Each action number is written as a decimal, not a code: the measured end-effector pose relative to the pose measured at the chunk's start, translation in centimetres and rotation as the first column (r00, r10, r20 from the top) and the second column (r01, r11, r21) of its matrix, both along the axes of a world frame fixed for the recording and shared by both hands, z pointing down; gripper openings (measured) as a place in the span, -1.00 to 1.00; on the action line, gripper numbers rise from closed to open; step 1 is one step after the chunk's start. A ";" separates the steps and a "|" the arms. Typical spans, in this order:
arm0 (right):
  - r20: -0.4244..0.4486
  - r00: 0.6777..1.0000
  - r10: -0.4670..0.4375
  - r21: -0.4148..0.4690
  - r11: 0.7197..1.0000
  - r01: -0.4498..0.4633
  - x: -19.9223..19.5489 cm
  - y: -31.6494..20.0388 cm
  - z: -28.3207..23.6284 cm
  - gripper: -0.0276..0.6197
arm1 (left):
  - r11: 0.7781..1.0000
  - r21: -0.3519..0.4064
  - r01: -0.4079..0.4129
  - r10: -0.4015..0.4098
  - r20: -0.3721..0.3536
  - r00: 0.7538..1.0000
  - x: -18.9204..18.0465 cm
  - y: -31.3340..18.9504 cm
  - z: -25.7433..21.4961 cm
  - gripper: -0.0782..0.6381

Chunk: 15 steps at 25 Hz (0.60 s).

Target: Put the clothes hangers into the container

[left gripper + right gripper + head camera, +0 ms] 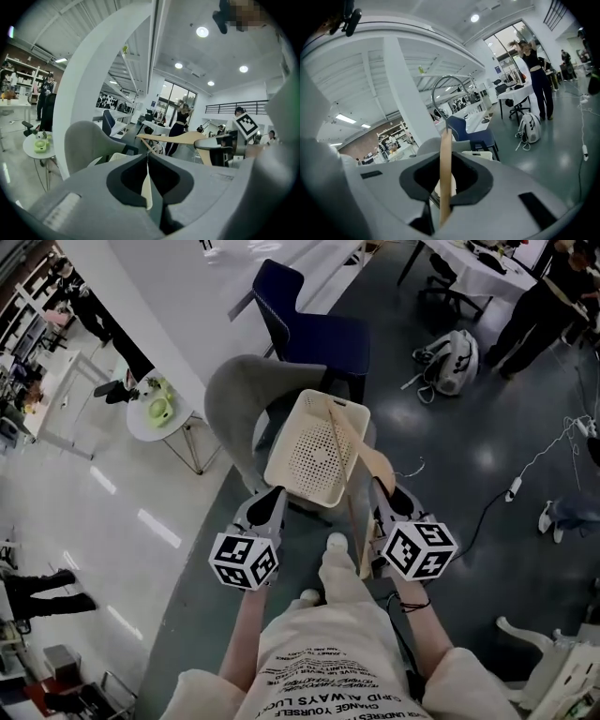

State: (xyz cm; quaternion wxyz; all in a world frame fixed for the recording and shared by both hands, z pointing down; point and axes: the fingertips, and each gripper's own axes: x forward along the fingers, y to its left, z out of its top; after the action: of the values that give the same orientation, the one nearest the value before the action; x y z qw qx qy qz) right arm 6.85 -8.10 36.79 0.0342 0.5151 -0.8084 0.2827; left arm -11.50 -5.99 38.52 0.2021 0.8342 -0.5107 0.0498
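Observation:
A cream perforated basket [314, 454] rests on a grey chair [234, 390] in front of me. My right gripper [382, 491] is shut on a wooden clothes hanger [373, 465], which hangs over the basket's right rim. In the right gripper view [445, 154] the hanger's wood [445, 178] stands edge-on between the jaws, its metal hook [440, 86] arching above. My left gripper [272, 495] hovers at the basket's near left corner. Its jaws [148, 157] meet at the tips with nothing held. The left gripper view shows the hanger [178, 138] off to the right.
A blue chair [319, 329] stands behind the grey one. A small round table [155, 413] is at the left, and a backpack [455, 357] and cables [525, 474] lie on the floor at the right. People stand at tables further off.

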 end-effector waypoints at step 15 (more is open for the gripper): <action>0.087 0.996 0.027 -0.267 0.964 -0.003 -1.4 -10.6 11.2 -0.74 | 0.971 -0.236 0.045 -0.051 -0.020 0.998 2.6 -8.7 9.5 -0.71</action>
State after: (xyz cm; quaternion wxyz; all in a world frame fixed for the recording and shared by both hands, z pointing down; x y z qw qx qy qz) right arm 5.43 -18.73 48.03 0.0644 0.4988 -0.7597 0.4121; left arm -8.86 -14.67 47.99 0.3075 0.7923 -0.5185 0.0941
